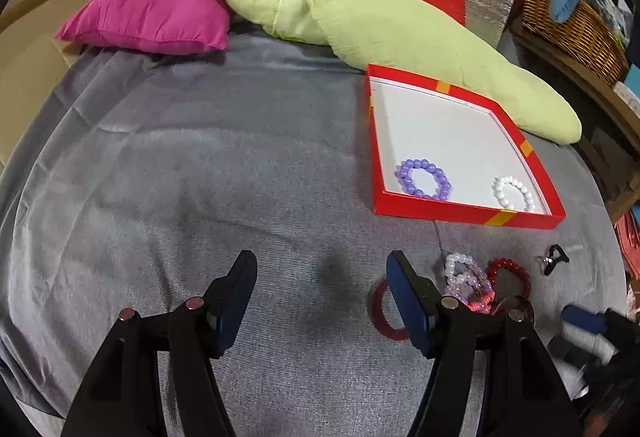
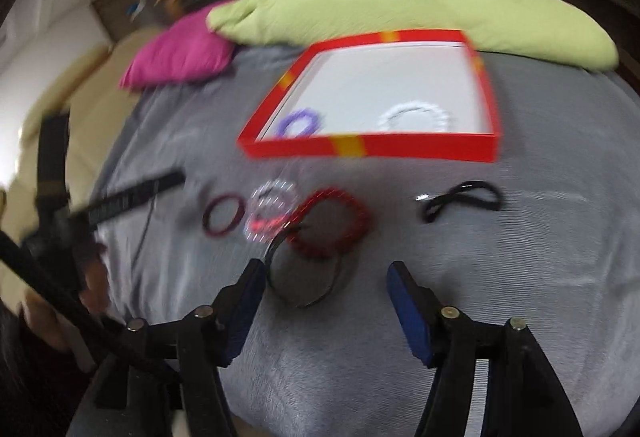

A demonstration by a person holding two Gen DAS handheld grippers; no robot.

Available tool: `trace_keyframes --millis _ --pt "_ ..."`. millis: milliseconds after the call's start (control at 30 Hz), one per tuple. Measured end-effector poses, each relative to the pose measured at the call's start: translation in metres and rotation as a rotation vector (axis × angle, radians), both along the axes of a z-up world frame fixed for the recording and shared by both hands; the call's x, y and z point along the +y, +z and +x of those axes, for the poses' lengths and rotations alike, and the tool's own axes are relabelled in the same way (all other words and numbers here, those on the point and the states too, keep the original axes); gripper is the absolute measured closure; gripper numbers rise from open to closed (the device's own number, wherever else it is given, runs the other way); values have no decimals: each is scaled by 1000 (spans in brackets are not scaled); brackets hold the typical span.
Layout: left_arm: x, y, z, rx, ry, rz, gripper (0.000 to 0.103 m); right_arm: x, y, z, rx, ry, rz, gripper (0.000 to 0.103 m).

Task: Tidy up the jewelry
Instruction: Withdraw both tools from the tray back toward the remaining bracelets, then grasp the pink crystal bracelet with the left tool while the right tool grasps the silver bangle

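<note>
A red box (image 1: 440, 211) with a white floor lies on the grey cloth and holds a purple bead bracelet (image 1: 424, 179) and a white bead bracelet (image 1: 513, 192). My left gripper (image 1: 322, 269) hovers open over bare cloth, left of a dark red bangle (image 1: 380, 311), pale pink bead bracelets (image 1: 464, 277) and a red bead bracelet (image 1: 512, 273). The right wrist view is blurred. There my right gripper (image 2: 326, 269) is open above a thin dark ring (image 2: 304, 279) near its left finger, just short of the red bead bracelet (image 2: 332, 225). The box (image 2: 420, 147) lies beyond.
A black hair clip (image 1: 554, 257) (image 2: 460, 201) lies right of the pile. A green cushion (image 1: 360, 21), a pink pillow (image 1: 152, 17) and a silver board stand behind the box. A wicker basket (image 1: 572, 29) is at the far right. The left gripper (image 2: 132, 193) shows at the left.
</note>
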State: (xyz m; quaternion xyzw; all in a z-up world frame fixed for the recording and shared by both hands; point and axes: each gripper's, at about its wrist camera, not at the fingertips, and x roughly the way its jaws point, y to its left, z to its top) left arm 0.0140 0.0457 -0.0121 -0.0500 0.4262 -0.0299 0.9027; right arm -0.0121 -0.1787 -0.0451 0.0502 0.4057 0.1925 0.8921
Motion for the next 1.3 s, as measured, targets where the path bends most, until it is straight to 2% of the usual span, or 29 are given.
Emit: trace_keyframes --millis 300,467,533,600,700,733,967,1033,1300 --pt "-1 -2 1 9 -4 -4 35 36 -25 0 -7 20 -114 28" --pt "-4 -2 2 12 -12 -3 35 42 -29 -3 -73 6 -175 29" --pt "-6 -2 2 14 -21 -2 35 42 -29 -2 -87 -8 -190 43" --pt "-9 -3 2 14 -36 0 35 37 -28 -2 -83 -9 -173 45" --pt "-18 -4 2 16 -72 7 35 26 -26 1 -71 -35 -164 67" --pt "-21 -4 1 16 -83 9 35 21 -25 2 -63 -41 -152 70" --pt "-54 -12 -1 23 -194 76 35 -3 -21 3 -59 -82 -137 74" --pt "-60 -14 1 27 -209 91 35 -11 -20 3 -61 -103 -138 80" --pt "-75 -23 15 57 -252 57 35 -59 -18 7 -23 -253 -107 83"
